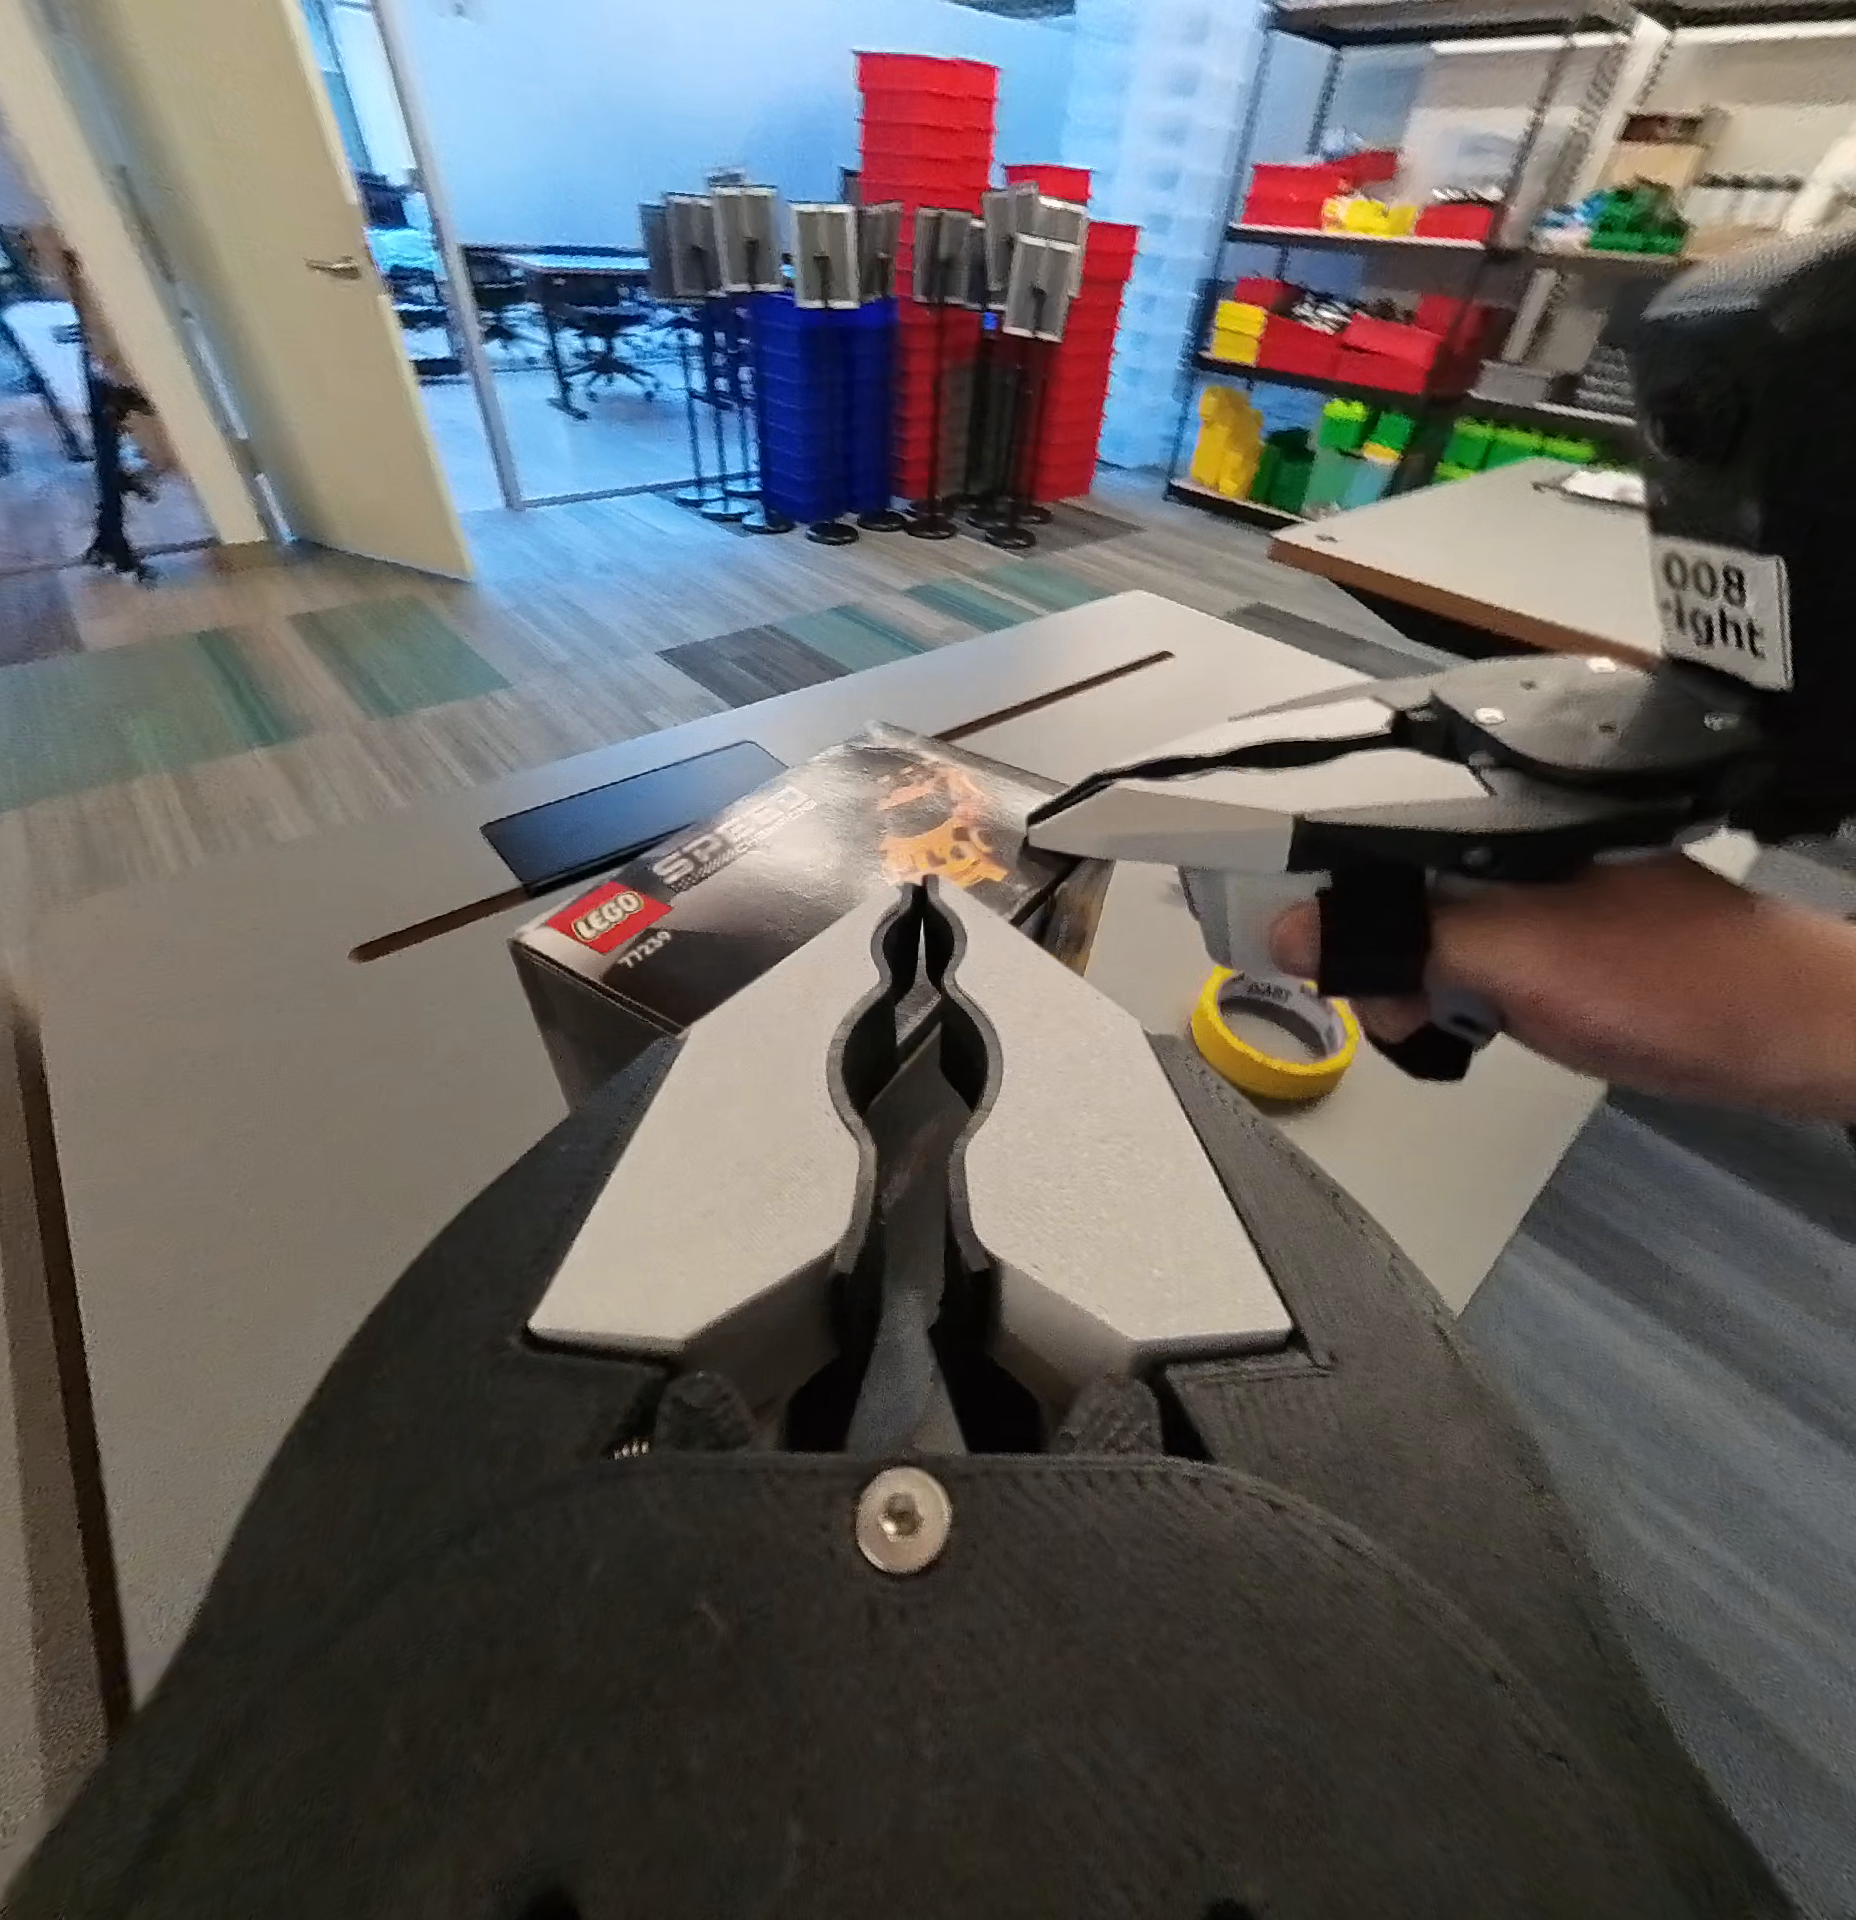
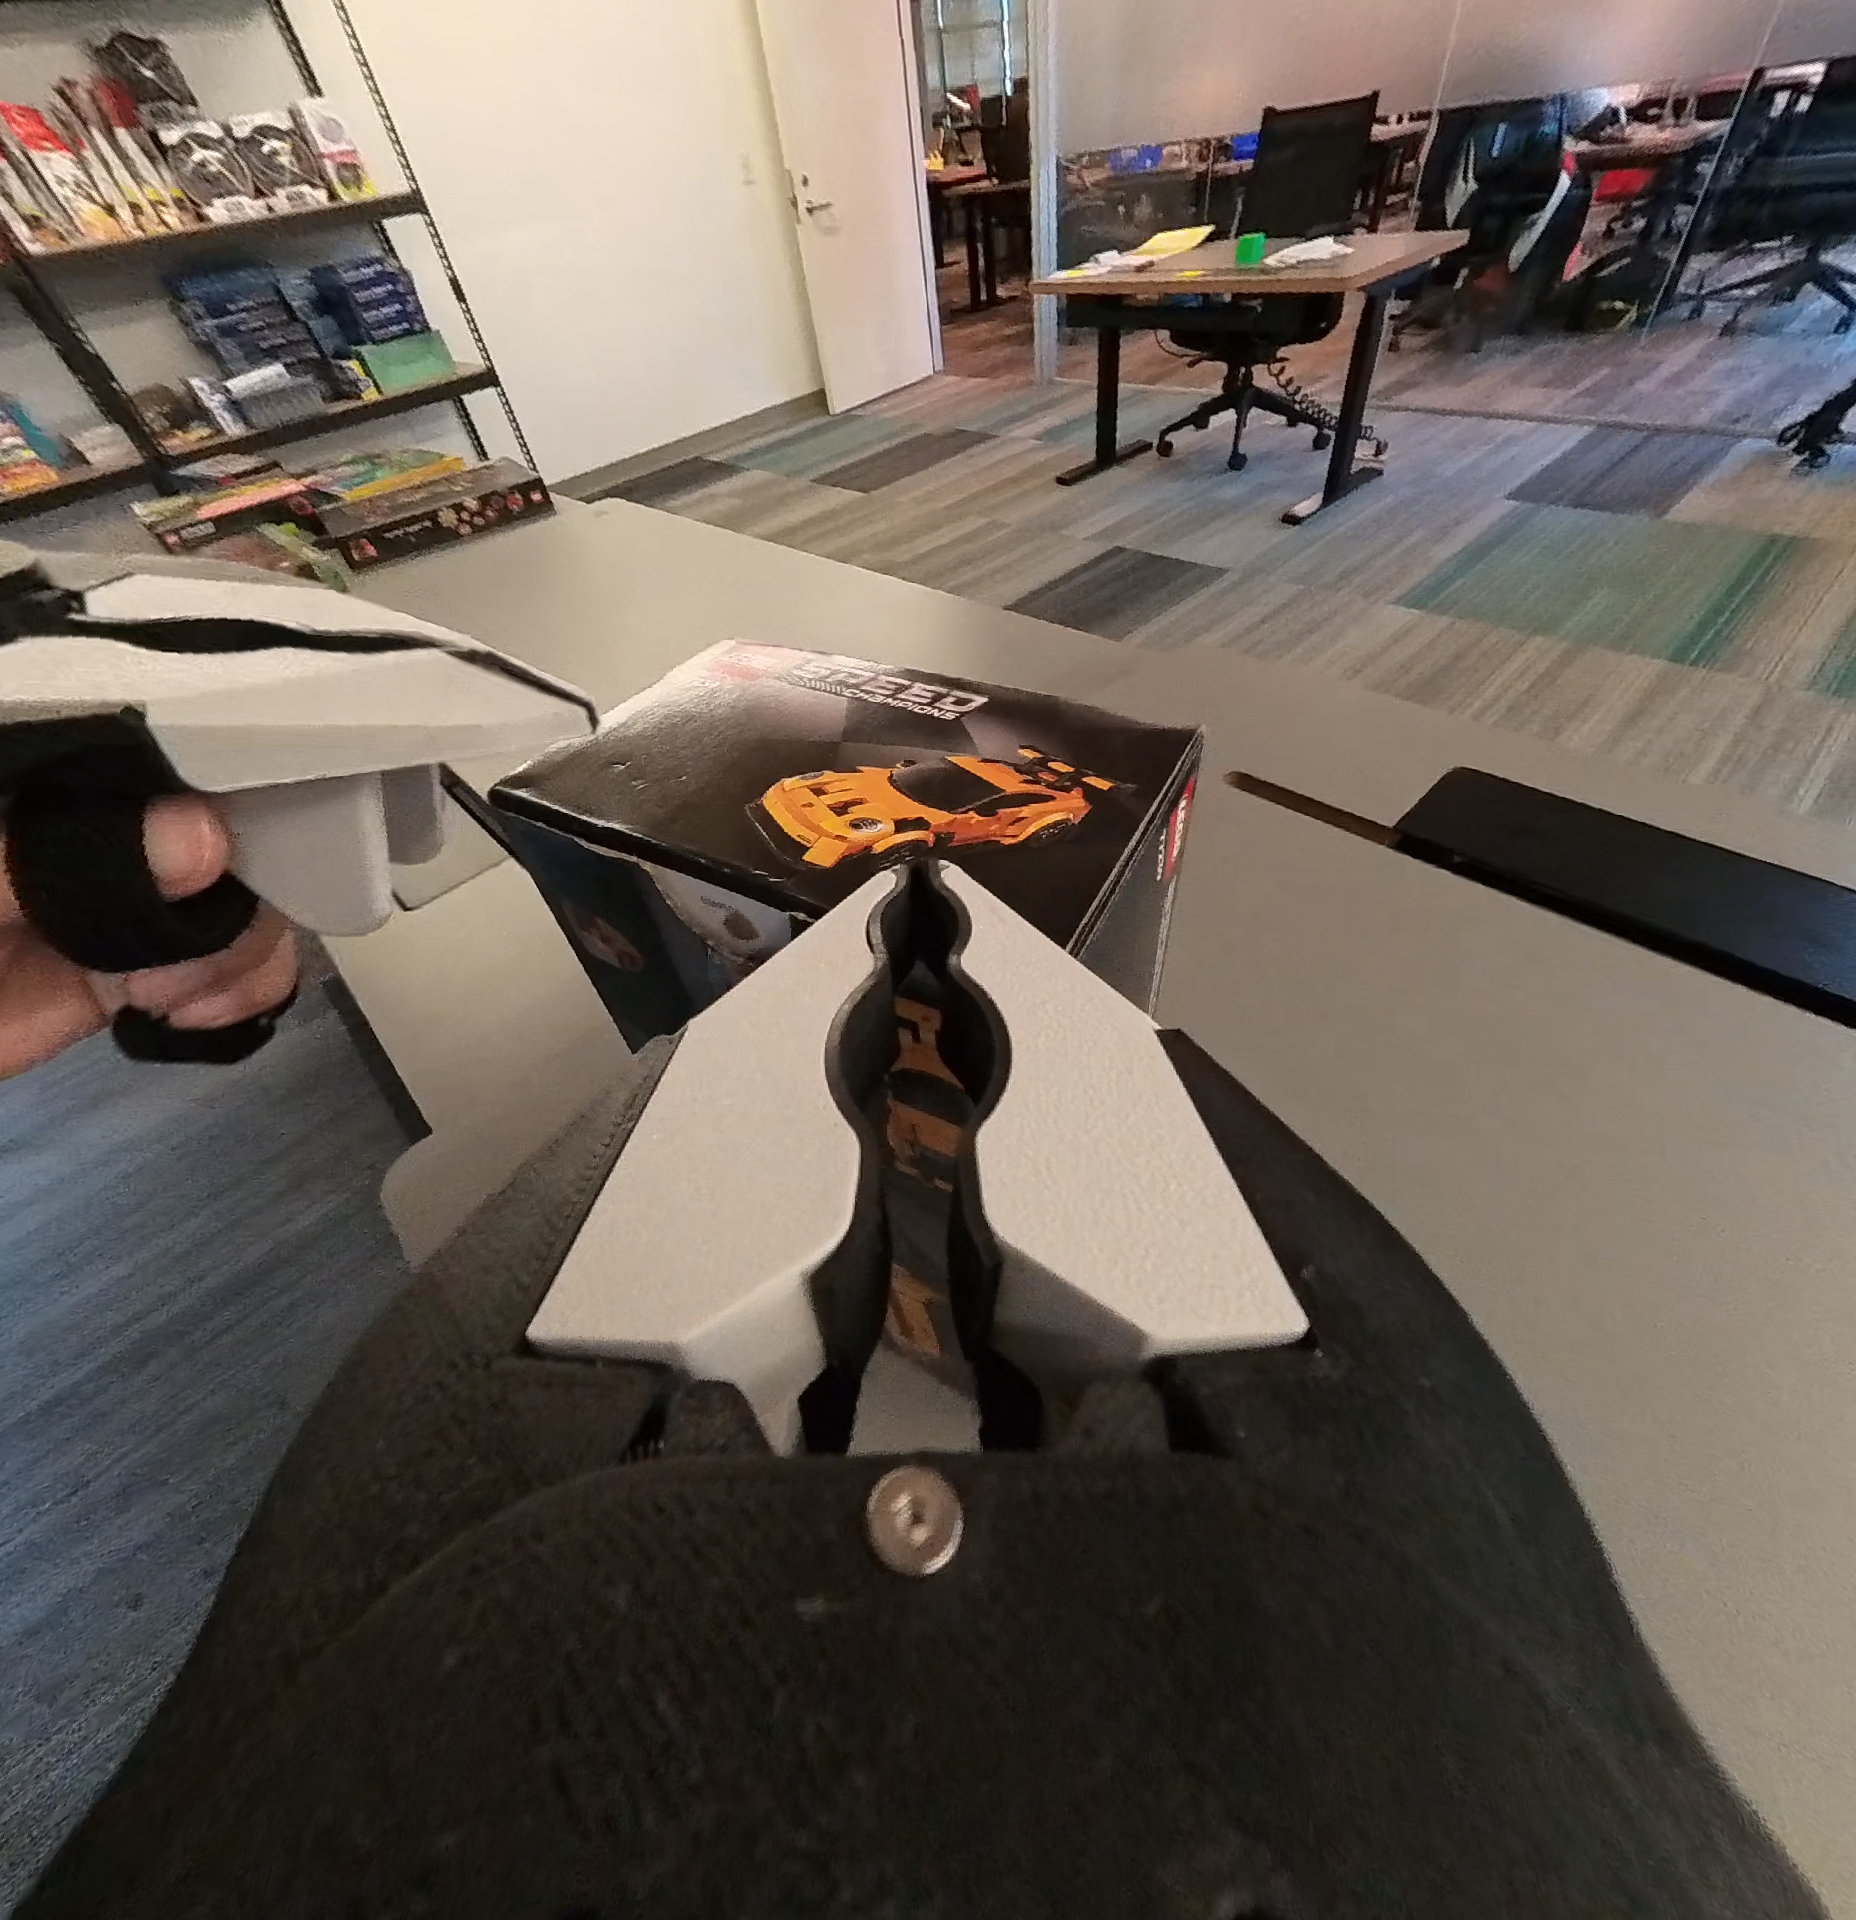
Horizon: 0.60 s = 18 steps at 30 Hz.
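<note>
A black toy-brick box (image 1: 758, 862) with an orange car printed on top lies on the grey table (image 1: 280, 1039). It also shows in the right wrist view (image 2: 695, 758), where its near-left side is open and pale contents show inside. My left gripper (image 1: 925, 891) is shut at the box's near corner, with a thin dark flap (image 1: 903, 1195) between its fingers. My right gripper (image 2: 911, 878) is shut at the box's near edge on an orange and black flap (image 2: 919, 1132). Each gripper shows in the other's view, the right (image 1: 1036, 831) and the left (image 2: 586, 717), and both are hand-held.
A yellow tape roll (image 1: 1272, 1049) lies on the table under the right hand. A flat black panel (image 1: 633, 810) lies behind the box. The table edge is close on the right. Stacked red and blue bins (image 1: 934, 312), shelves (image 1: 1423, 312), a desk (image 2: 1246, 270) and office chairs stand beyond. About 7 cm separates my left fingertips from my right.
</note>
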Each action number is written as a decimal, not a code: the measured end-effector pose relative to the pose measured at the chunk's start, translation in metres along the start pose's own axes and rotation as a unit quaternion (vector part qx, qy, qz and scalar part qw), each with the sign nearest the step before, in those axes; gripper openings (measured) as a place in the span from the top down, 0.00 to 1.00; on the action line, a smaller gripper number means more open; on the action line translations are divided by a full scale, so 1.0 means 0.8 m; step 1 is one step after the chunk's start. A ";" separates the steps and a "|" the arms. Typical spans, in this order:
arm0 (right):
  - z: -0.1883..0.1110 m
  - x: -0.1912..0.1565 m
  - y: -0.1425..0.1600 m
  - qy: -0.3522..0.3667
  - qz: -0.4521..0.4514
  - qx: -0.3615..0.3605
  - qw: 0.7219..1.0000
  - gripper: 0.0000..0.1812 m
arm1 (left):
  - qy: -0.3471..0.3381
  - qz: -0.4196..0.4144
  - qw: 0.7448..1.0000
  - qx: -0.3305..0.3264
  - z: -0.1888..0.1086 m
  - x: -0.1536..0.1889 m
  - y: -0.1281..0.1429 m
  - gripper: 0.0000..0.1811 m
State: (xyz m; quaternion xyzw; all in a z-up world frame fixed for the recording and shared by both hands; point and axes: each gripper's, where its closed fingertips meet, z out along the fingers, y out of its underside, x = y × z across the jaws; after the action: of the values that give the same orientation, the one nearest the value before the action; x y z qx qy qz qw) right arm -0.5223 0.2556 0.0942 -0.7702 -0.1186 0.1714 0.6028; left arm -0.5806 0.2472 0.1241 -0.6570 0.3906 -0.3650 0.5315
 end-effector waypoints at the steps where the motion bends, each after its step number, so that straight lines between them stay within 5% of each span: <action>1: -0.001 0.001 0.000 -0.002 -0.006 0.004 1.000 1.00 | -0.012 -0.018 1.000 -0.002 0.001 0.001 0.002 1.00; 9: 0.008 -0.006 -0.003 -0.020 0.008 0.026 0.999 0.99 | -0.005 -0.261 0.965 -0.013 0.008 -0.012 0.019 1.00; 18: 0.007 -0.007 -0.002 -0.002 -0.021 0.025 0.999 0.99 | 0.006 -0.223 0.974 -0.037 0.010 -0.008 0.024 1.00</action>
State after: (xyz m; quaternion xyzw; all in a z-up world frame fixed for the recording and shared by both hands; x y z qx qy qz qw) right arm -0.5299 0.2588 0.0950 -0.7521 -0.1318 0.1632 0.6247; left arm -0.5786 0.2539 0.1030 -0.7446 0.2508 -0.4633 0.4100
